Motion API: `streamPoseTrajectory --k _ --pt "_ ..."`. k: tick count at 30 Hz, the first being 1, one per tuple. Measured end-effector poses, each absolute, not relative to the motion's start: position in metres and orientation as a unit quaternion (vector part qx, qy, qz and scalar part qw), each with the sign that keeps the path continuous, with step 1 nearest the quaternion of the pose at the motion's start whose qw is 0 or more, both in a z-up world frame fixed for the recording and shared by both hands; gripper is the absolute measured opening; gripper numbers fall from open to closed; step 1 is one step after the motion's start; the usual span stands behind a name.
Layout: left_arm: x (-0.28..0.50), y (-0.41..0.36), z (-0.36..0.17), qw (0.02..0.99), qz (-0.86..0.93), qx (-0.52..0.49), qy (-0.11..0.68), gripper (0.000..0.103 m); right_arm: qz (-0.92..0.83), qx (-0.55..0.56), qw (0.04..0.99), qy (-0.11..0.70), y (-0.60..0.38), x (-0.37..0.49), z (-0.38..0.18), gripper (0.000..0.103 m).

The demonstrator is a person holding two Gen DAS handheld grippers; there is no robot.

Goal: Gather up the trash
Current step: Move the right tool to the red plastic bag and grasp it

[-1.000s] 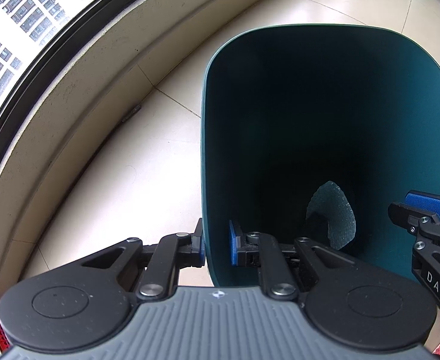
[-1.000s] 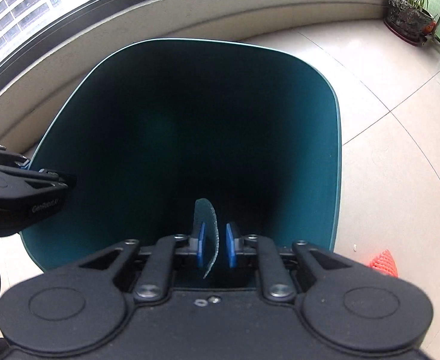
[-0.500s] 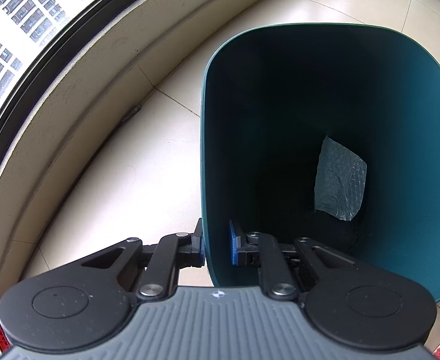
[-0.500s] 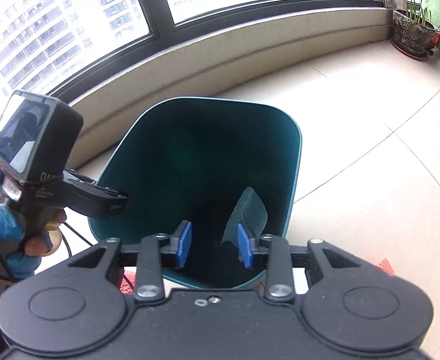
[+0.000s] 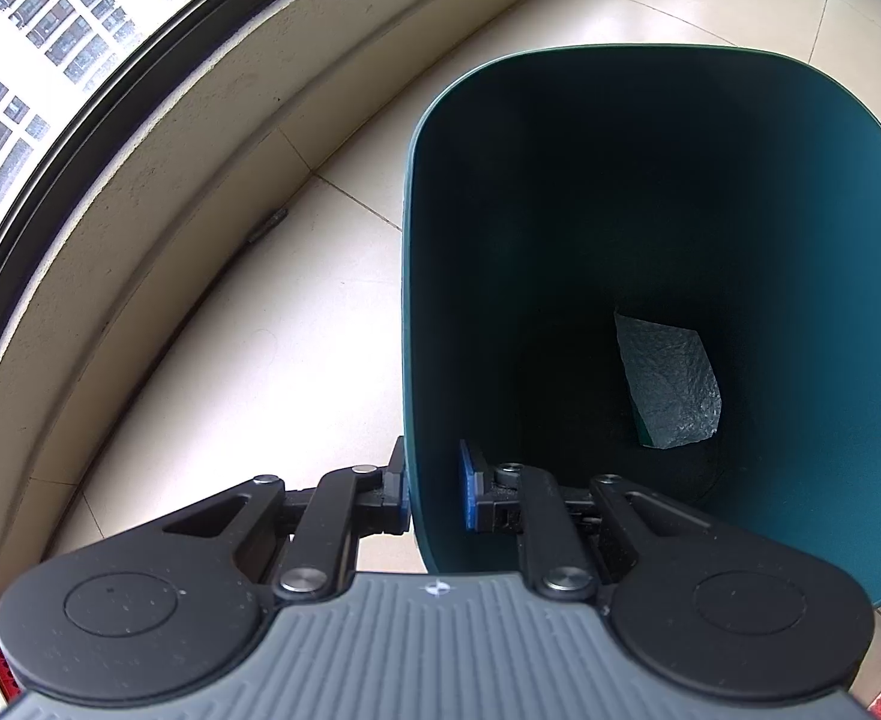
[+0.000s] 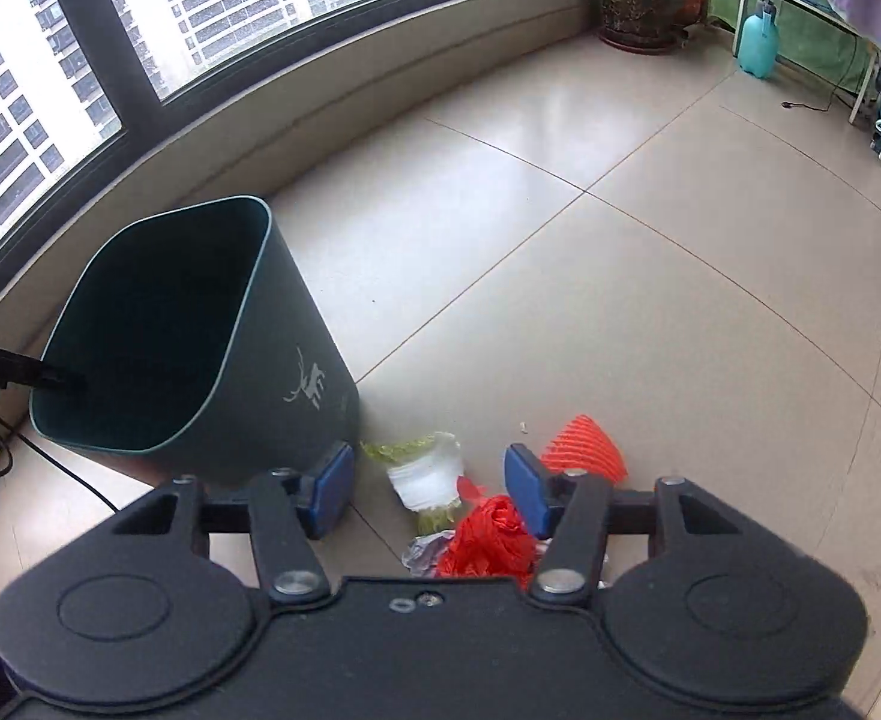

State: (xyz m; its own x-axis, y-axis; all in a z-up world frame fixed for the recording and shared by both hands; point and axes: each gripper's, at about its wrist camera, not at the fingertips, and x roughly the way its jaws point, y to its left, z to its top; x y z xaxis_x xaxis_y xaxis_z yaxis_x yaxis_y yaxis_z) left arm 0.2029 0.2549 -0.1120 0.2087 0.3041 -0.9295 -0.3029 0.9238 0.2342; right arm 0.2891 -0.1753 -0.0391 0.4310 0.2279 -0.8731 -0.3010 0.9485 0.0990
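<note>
A dark teal trash bin stands on the tiled floor. My left gripper is shut on the bin's near rim, one pad outside and one inside the wall. A crumpled grey-green piece of trash lies at the bottom of the bin. My right gripper hovers to the right of the bin, above a trash pile; its jaws are opening with nothing pressed between them. Below it lie a white plastic cup with green scraps, a red plastic bag and an orange foam net.
A curved low wall under dark-framed windows runs behind the bin. A plant pot and a teal spray bottle stand far back right. A black cable trails on the floor left of the bin.
My right gripper let go of the grey-green piece inside the bin, opened, and pulled up and away to the right over the trash pile. The piece dropped to the bin's bottom. The left grip held.
</note>
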Motion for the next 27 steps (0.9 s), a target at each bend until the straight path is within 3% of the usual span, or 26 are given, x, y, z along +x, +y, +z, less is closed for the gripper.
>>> streamPoseTrajectory --k 5,13,17,27 --pt "0.205 0.253 -0.112 0.777 0.197 0.0 0.598 0.015 0.138 -0.024 0.827 0.545 -0.198 0.3 -0.088 0.073" --pt "0.205 0.252 -0.113 0.776 0.198 -0.001 0.599 0.015 0.115 -0.008 0.792 0.6 -0.186 0.327 -0.181 0.081" --pt "0.205 0.252 -0.113 0.776 0.197 -0.002 0.599 0.015 0.112 0.026 0.773 0.624 -0.183 0.338 -0.212 0.091" --pt "0.204 0.255 -0.116 0.775 0.195 -0.003 0.601 0.015 0.062 0.055 0.748 0.658 -0.173 0.352 -0.273 0.092"
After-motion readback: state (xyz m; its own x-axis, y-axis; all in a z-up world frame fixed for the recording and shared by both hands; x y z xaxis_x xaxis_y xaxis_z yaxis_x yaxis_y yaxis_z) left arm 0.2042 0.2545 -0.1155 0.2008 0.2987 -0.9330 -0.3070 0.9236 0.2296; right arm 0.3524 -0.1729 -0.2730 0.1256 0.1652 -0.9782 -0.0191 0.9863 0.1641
